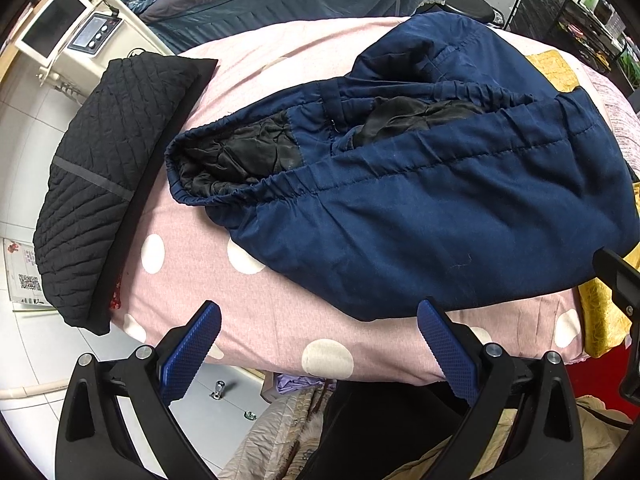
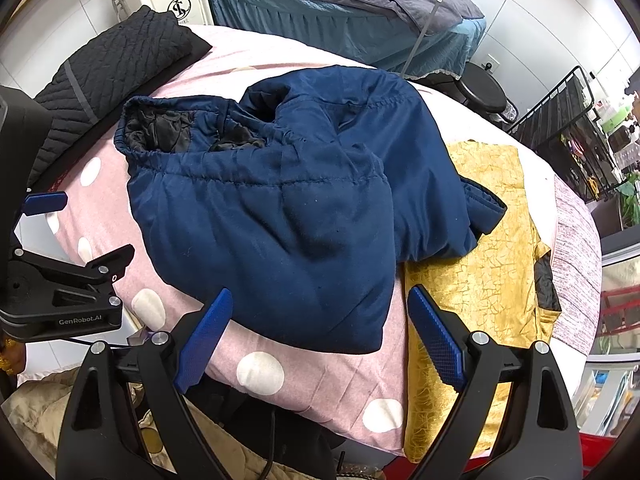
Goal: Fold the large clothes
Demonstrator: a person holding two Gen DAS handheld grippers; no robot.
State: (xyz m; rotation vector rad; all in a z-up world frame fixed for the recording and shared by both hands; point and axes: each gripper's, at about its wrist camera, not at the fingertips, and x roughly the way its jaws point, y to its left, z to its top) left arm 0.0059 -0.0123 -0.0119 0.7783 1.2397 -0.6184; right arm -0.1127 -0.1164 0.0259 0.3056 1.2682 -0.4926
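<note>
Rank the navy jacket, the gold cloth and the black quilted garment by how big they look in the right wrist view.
1. navy jacket, clearly largest.
2. gold cloth and black quilted garment: too close to rank; the cloth is partly under the jacket, the garment lies farther away.

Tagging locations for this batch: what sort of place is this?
Probably a beauty or massage room, not a home bedroom: a skirted treatment bed, a wheeled machine with dials, a round stool. The navy jacket lies on a pink bed.

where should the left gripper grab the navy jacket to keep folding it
Probably the gathered elastic hem at the navy jacket's left end, approached from the left gripper's side over bare pink sheet. That edge is bunched, raised and open, showing black lining.
</note>
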